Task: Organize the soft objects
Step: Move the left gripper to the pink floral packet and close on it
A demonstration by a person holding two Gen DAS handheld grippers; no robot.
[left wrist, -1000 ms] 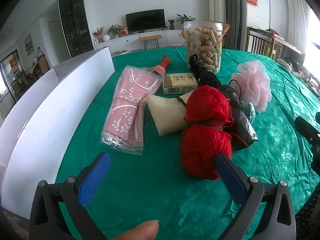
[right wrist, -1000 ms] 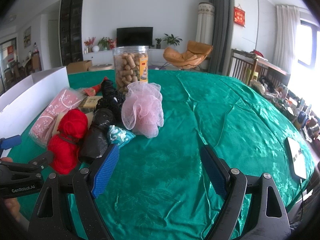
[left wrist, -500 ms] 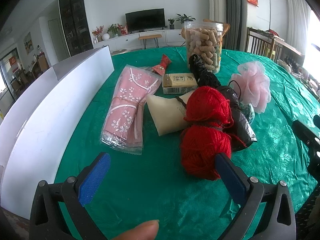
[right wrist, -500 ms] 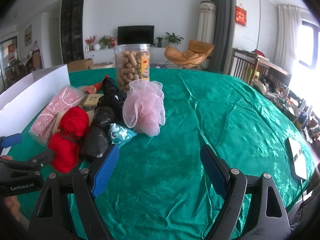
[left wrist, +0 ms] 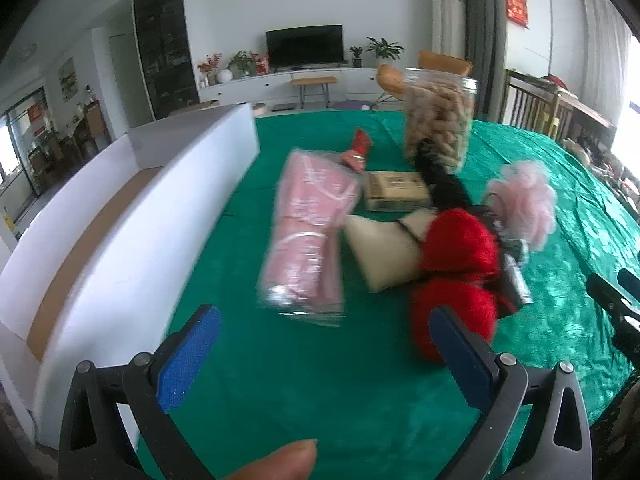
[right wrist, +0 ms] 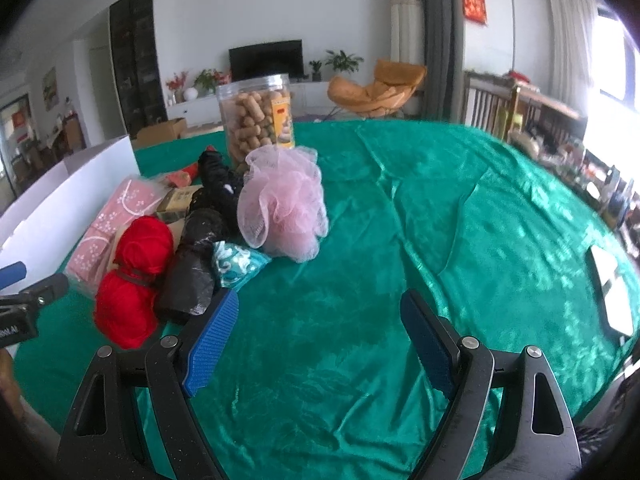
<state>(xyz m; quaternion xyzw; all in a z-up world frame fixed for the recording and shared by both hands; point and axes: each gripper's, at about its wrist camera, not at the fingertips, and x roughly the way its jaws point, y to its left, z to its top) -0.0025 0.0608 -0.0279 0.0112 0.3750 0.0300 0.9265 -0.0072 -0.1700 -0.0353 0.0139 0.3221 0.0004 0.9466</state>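
A pile of soft things lies on the green tablecloth [right wrist: 400, 240]: red yarn [left wrist: 456, 280] [right wrist: 136, 276], a pink packaged cloth [left wrist: 308, 232] [right wrist: 108, 224], a pink bath pouf [right wrist: 282, 204] [left wrist: 524, 204], a cream pouch [left wrist: 380, 248], a black bag [right wrist: 196, 264] and a teal patterned packet [right wrist: 236, 262]. My left gripper [left wrist: 324, 344] hangs open above the cloth, just short of the yarn and pink package. My right gripper [right wrist: 316, 340] is open too, over bare cloth right of the pile. Both hold nothing.
A long white cardboard box [left wrist: 120, 240] [right wrist: 60, 196] stands open along the pile's left side. A clear jar of snacks [left wrist: 438, 124] [right wrist: 258, 120] and a small carton [left wrist: 394, 190] sit behind the pile. A white card [right wrist: 612, 288] lies far right.
Both grippers have shifted: the left view has swung left and is blurred, showing more of the white box; the right gripper has edged closer to the pile. Both stay open.
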